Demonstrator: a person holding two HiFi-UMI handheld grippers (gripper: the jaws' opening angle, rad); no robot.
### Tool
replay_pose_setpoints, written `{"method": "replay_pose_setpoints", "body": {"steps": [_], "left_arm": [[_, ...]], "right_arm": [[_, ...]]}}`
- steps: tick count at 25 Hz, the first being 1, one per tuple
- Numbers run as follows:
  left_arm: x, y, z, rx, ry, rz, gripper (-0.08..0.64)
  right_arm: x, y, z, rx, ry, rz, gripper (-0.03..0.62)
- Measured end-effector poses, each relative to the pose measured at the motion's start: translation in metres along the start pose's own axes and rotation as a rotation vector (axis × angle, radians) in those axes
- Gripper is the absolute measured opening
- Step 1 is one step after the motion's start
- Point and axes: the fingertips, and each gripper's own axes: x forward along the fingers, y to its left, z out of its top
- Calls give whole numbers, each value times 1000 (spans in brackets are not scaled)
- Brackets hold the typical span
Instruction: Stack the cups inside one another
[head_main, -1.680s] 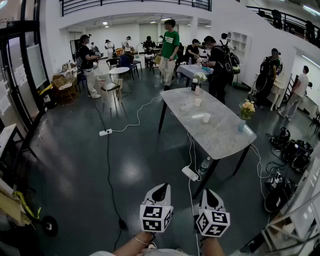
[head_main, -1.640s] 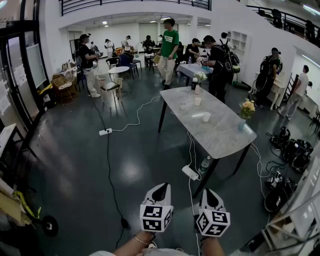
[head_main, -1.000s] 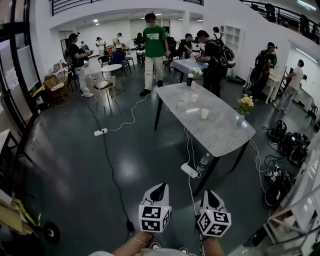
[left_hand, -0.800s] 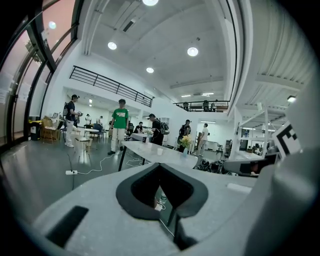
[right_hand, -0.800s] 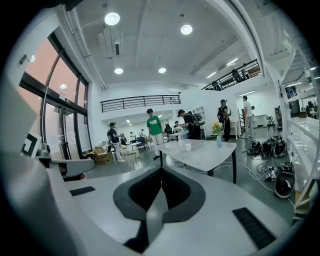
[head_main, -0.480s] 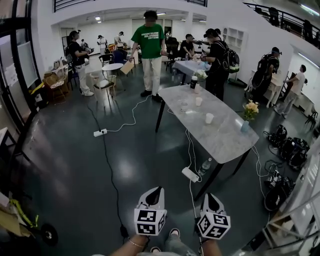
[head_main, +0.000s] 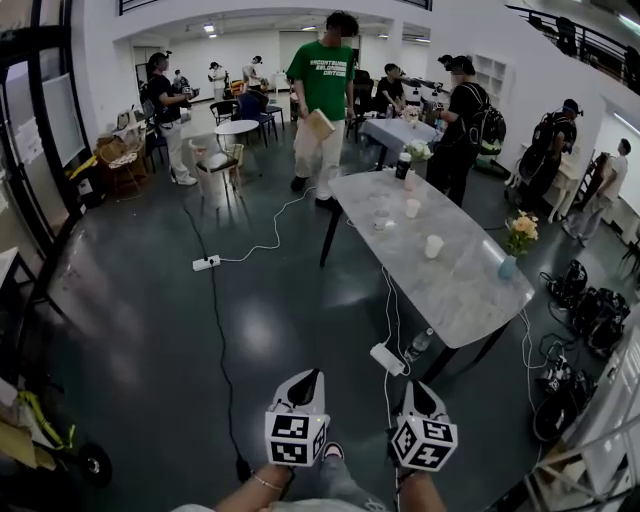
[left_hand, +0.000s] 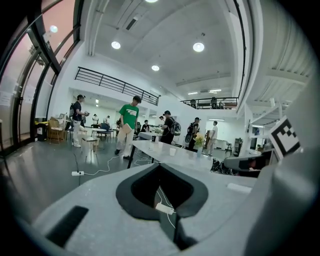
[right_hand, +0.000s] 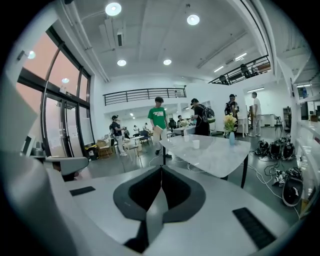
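Two white cups stand apart on the grey marble table (head_main: 470, 292): one near the middle (head_main: 433, 246), one farther back (head_main: 412, 207). A clear cup (head_main: 380, 219) stands left of them. Both grippers hang low over the dark floor, well short of the table. My left gripper (head_main: 311, 375) is shut and empty, and so is my right gripper (head_main: 421, 385). In the left gripper view the tips (left_hand: 160, 164) meet, with a white cup (left_hand: 172, 151) far ahead. The right gripper view shows the closed tips (right_hand: 161, 166) and a white cup (right_hand: 196, 144) on the table.
A vase of yellow flowers (head_main: 509, 266) stands at the table's right edge, a dark bottle (head_main: 403, 166) at its far end. A person in a green shirt (head_main: 325, 90) walks there. Power strips (head_main: 385, 358) (head_main: 207, 263) and cables lie on the floor. Bags (head_main: 590, 310) sit right.
The view has moved forward over the floor and the table looks nearer. The person in green has walked closer, up to the table's far end. Both grippers stay shut.
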Motion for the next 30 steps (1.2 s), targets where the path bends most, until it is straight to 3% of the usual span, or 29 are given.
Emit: {"method": "replay_pose_setpoints", "body": {"steps": [9,19,30], "left_arm": [[89,13,33,12,9,7,-3],[180,9,44,24,40,-19,-3],[235,23,52,27,58,-18,-3]], "right_arm": [[82,-29,36,7,25,3,8],[154,-76,52,36,51,-23,8],[211,-90,60,47,77,-18,8]]}}
